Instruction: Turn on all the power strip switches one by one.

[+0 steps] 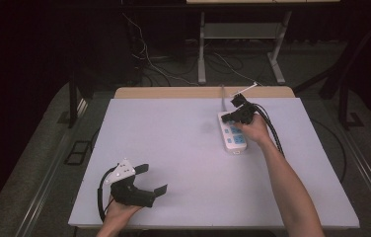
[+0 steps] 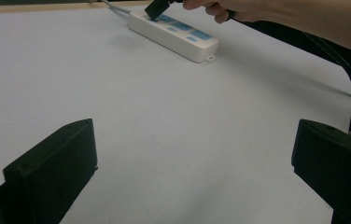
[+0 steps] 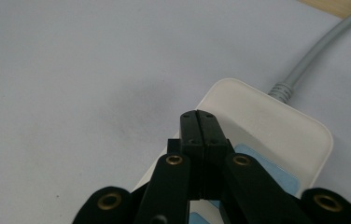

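Note:
A white power strip (image 1: 234, 137) with blue sockets lies on the right half of the white table (image 1: 173, 148), its grey cord (image 1: 222, 96) running off the far edge. My right gripper (image 1: 230, 116) is shut, jaws pressed flat together with nothing between them, its tip over the strip's far end. In the right gripper view the closed tip (image 3: 199, 116) hangs above the strip's blank end (image 3: 267, 121), close to the cord (image 3: 313, 51). My left gripper (image 1: 152, 178) rests open at the near left. The left gripper view has the strip (image 2: 173, 32) far ahead of the gripper (image 2: 194, 154).
The person's right forearm (image 1: 287, 182) and black cables (image 1: 272, 128) cross the table's right side. A wooden strip (image 1: 203, 92) borders the far edge. Beyond it stand desk legs (image 1: 202, 49) and loose floor cables (image 1: 159, 64). Dark floor surrounds the table.

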Motion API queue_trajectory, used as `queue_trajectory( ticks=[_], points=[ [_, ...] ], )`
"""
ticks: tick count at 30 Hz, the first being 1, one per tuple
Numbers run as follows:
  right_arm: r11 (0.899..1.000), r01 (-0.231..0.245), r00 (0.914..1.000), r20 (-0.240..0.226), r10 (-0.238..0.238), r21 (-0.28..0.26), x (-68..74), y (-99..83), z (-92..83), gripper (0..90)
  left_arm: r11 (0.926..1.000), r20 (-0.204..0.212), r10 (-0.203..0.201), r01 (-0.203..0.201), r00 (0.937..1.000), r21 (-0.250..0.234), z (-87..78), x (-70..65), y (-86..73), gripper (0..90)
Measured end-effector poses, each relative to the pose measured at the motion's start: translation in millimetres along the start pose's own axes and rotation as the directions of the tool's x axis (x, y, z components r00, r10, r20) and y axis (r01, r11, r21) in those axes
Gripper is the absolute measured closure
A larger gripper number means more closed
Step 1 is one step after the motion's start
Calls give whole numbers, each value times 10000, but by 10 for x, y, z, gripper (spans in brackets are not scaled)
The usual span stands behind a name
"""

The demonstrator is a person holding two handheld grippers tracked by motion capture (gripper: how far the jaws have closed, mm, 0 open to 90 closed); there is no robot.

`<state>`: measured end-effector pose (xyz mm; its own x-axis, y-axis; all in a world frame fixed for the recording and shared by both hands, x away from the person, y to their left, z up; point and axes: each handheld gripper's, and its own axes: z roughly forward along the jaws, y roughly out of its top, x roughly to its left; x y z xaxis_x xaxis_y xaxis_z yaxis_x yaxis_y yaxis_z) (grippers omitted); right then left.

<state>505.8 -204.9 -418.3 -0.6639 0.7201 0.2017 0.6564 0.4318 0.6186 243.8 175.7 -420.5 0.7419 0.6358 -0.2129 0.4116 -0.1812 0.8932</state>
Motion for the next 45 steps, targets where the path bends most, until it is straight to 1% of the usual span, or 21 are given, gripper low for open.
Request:
queue_trajectory(
  ticks=[2,3,5,6,7,8,10,12,14,16,18,21,25,26,28,31,33,34,35,41,45],
  points=[
    [9999,52,9998,168,-54,109,-2,3,-15,900,10000,3,-10,10,10000,-8,2,-1,0,0],
    [10000,51,9999,103,-52,75,-17,-4,-23,900,10000,3,-12,12,10000,-1,2,-1,0,0],
    [9995,-260,9996,-97,258,-154,-53,-26,-55,900,10000,-2,-39,39,10000,-8,5,3,-2,0],
    [9984,-437,9987,-290,427,-348,-74,-38,-79,900,10000,-5,-52,52,10000,-4,5,5,-2,0],
    [9973,-536,9978,-420,515,-492,-87,-45,-102,900,10000,-12,-58,58,10000,-3,6,6,-2,0],
    [9968,-576,9975,-433,553,-551,-88,-48,-128,900,10000,-12,-77,77,10000,-18,7,5,-2,0],
    [9959,-588,9970,-538,551,-687,-89,-50,-190,900,10000,-11,-67,67,10000,2,9,6,-3,0],
    [9951,-519,9975,-527,476,-838,-63,-50,-267,896,10000,-8,-65,65,10000,22,14,5,-3,0],
    [9944,-417,9978,-556,364,-968,-36,-56,-348,862,10000,-12,-57,57,10000,51,21,3,-4,0],
    [9944,-351,9985,-457,307,-997,-8,-70,-423,813,10000,-3,-52,52,10000,56,27,-4,-4,0],
    [9937,-394,9983,-468,346,-1051,12,-98,-496,752,10000,24,-46,46,10000,41,32,-10,-2,0],
    [9933,-359,9992,-186,340,-1102,43,-157,-598,648,10000,39,-61,60,10000,70,41,-10,-3,0],
    [9908,-484,9986,127,504,-1265,68,-263,-730,472,9999,40,-53,52,10000,92,51,-16,-2,0],
    [9900,-589,9981,107,608,-1279,70,-291,-761,430,9999,46,-61,60,10000,94,53,-18,-2,0],
    [9878,-741,9968,182,773,-1373,76,-355,-816,309,9999,56,-40,39,10000,111,57,-20,-2,0],
    [9834,-799,9957,324,862,-1631,112,-473,-900,154,9999,100,-48,47,9999,101,66,-24,-1,0],
    [9850,-783,9953,446,861,-1541,153,-551,-964,99,9999,111,-45,44,9999,110,73,-25,0,0],
    [9858,-775,9955,418,846,-1490,171,-587,-997,34,9999,123,-43,42,9999,118,76,-25,0,0],
    [9862,-789,9958,338,847,-1454,184,-621,-1027,4,9999,119,-34,33,9999,131,79,-26,1,0],
    [9765,-1051,9942,45,1078,-1880,301,-822,-1239,4,9999,165,-26,24,9999,112,80,-49,2,0],
    [9746,-910,9954,105,952,-2046,427,-965,-1332,5,9999,152,14,-15,9999,103,76,-51,4,0]
  ],
)
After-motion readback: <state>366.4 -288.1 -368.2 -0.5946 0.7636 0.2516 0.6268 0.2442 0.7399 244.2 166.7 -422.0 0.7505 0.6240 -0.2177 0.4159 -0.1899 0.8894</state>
